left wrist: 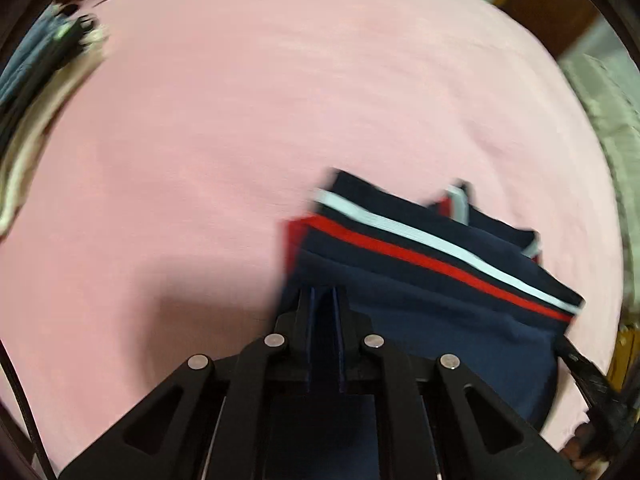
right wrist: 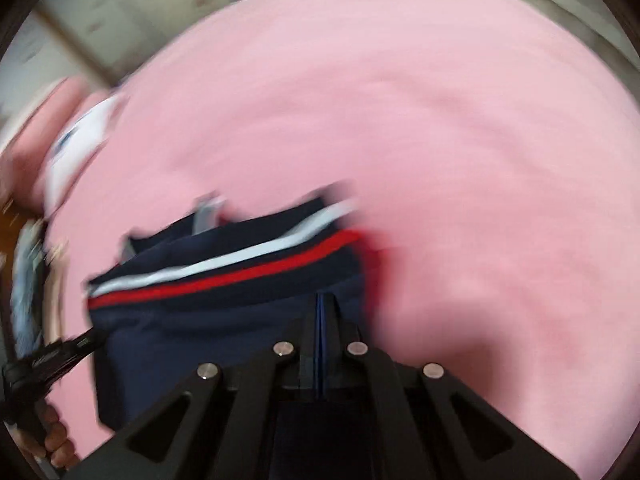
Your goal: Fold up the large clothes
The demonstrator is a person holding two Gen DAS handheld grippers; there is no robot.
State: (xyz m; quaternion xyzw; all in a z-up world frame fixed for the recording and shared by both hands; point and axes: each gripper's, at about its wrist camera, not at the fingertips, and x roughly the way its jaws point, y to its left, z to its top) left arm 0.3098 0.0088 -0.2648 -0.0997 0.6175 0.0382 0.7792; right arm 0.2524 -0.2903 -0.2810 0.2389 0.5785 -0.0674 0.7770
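Observation:
A navy garment (left wrist: 432,304) with a red and a white stripe lies folded on the pink bedsheet (left wrist: 280,100). My left gripper (left wrist: 324,292) is shut on the garment's near left edge. My right gripper (right wrist: 325,300) is shut on the same navy garment (right wrist: 208,312) at its near right edge. The other gripper shows at the right edge of the left wrist view (left wrist: 592,380) and at the left edge of the right wrist view (right wrist: 48,360). Both views are blurred by motion.
Other clothes (left wrist: 36,92) lie piled at the sheet's far left. A white and pink item (right wrist: 76,140) lies at the left of the pink sheet (right wrist: 400,100). A brown wooden piece (left wrist: 548,4) and pale furniture stand beyond the bed.

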